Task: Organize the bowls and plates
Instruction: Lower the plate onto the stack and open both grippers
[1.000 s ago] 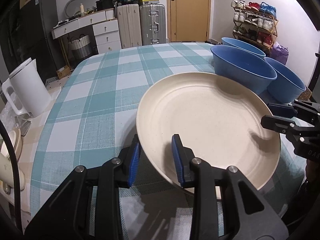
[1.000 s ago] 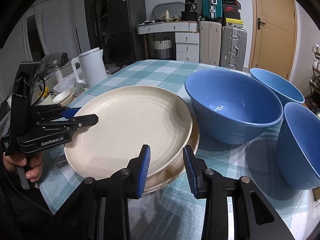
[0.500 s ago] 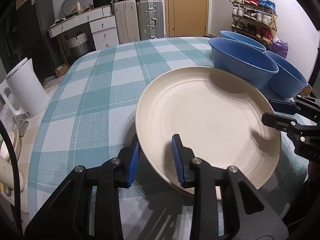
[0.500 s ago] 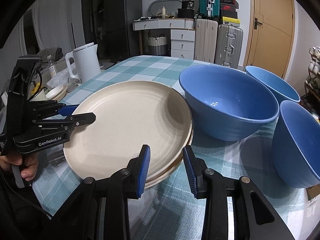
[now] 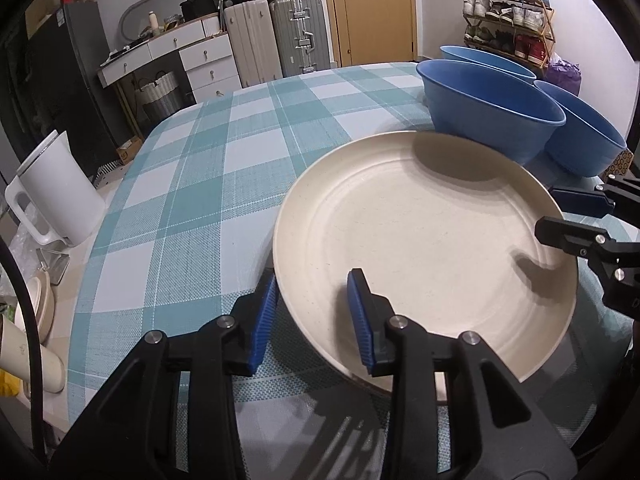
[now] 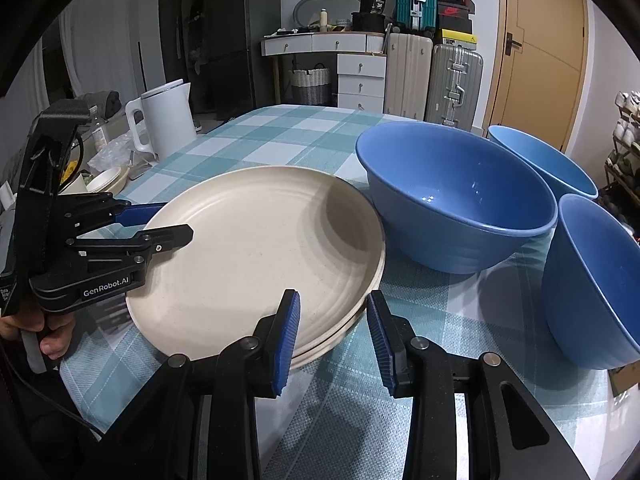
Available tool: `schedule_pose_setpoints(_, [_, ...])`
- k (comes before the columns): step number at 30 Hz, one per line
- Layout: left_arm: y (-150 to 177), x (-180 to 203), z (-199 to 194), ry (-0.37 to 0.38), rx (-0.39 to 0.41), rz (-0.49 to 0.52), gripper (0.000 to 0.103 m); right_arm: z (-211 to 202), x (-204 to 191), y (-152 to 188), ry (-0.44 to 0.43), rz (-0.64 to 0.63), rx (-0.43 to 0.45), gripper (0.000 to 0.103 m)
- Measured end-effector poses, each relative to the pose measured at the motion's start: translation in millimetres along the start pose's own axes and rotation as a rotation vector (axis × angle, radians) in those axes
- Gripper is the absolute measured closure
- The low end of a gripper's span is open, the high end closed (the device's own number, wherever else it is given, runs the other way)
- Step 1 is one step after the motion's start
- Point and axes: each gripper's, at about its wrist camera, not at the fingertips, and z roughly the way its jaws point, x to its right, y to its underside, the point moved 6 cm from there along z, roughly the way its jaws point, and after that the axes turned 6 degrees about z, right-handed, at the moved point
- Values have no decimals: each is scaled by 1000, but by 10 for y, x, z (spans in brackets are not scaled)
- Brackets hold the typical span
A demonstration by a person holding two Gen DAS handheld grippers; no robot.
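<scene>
Lowered since 1 s ago, top plate [image 6: 256,248] rests stacked, left gripper [image 5: 312,316] open.

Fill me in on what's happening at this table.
A person is stacking cream plates with a hand-held gripper in each hand. The top plate now sits on the plate stack. The left hand-held gripper and the right hand-held gripper each straddle its rim, jaws open. Three blue bowls stand separately beside the stack on the checked tablecloth.
</scene>
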Motion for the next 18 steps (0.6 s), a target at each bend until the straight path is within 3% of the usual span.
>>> schedule_pose_setpoints(8, [-18, 26, 12, 32, -24, -17, 56, 34, -14, -4, 5, 7, -23, 66])
schedule_pose_setpoints(11, [-14, 25, 18, 55, -41, -36, 53, 38, -51, -3, -32, 11, -42, 55])
schedule_pose_setpoints(14, [1, 19, 3, 67, -47, -47, 50, 13, -86, 4, -39, 6, -42, 50])
schedule_pose_setpoints(16, [7, 15, -47, 71, -39, -57, 44, -5, -97, 1, -44, 2, -42, 46])
schedule_pose_setpoints(18, [-1, -2, -103, 79, -26, -67, 32, -45, -88, -6, -51, 5, -32, 37])
